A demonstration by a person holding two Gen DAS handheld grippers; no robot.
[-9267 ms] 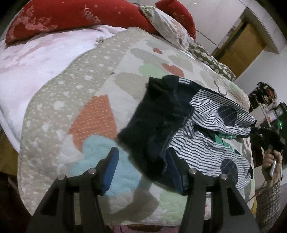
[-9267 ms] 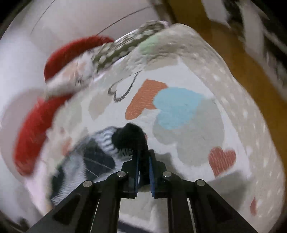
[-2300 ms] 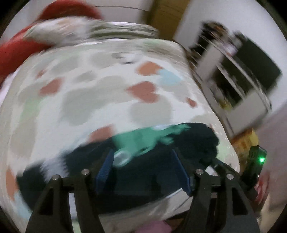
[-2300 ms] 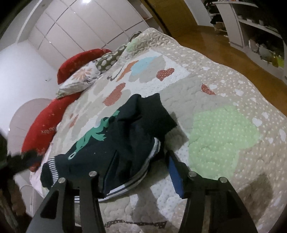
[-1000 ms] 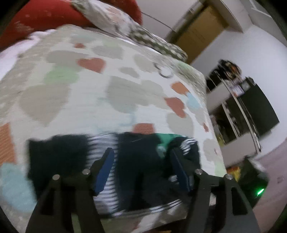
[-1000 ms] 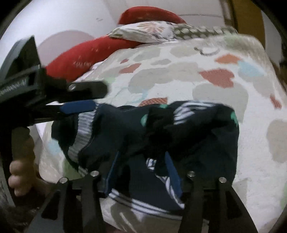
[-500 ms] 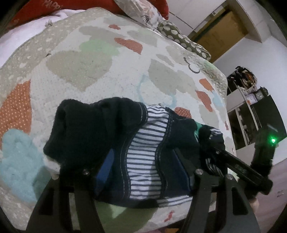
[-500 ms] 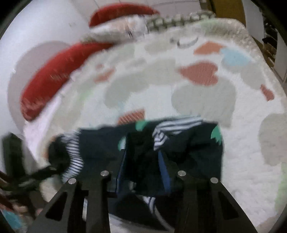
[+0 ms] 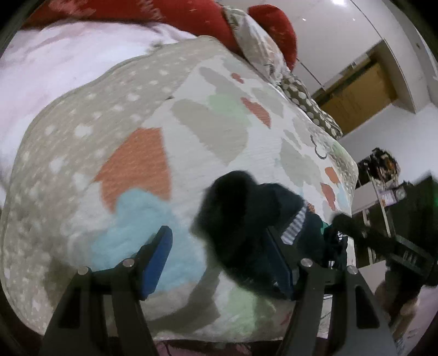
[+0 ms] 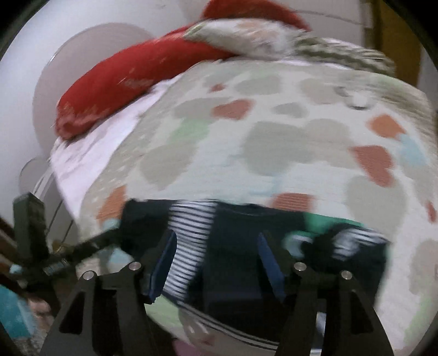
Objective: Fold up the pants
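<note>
My left hand-held gripper [image 9: 219, 254] points down at the bed with its blue pads spread wide. The left pad [image 9: 157, 253] stands over bare quilt. The right pad [image 9: 277, 260] is at the edge of the dark navy pants with striped white lining [image 9: 246, 219]; whether it touches the cloth cannot be determined. Nothing is pinched between the pads.

My right hand-held gripper [image 10: 216, 257] also points down, and its jaws are opening. The pants [image 10: 232, 241] lie beneath and between its blue pads, with the striped lining panel and a green printed patch showing. This view is blurred, and the pads do not appear to press on the cloth.

The pants lie bunched in a compact heap near the front edge of the cream quilted bedspread with heart and cloud patches [image 9: 219, 123]. The heap rests beside a light blue patch [image 9: 142, 227] and an orange patch [image 9: 137, 164].

Red pillows [image 9: 169, 16] and a patterned pillow [image 9: 254, 43] sit at the far end of the bed. A pink sheet [image 9: 54, 63] is exposed beside the bedspread.
</note>
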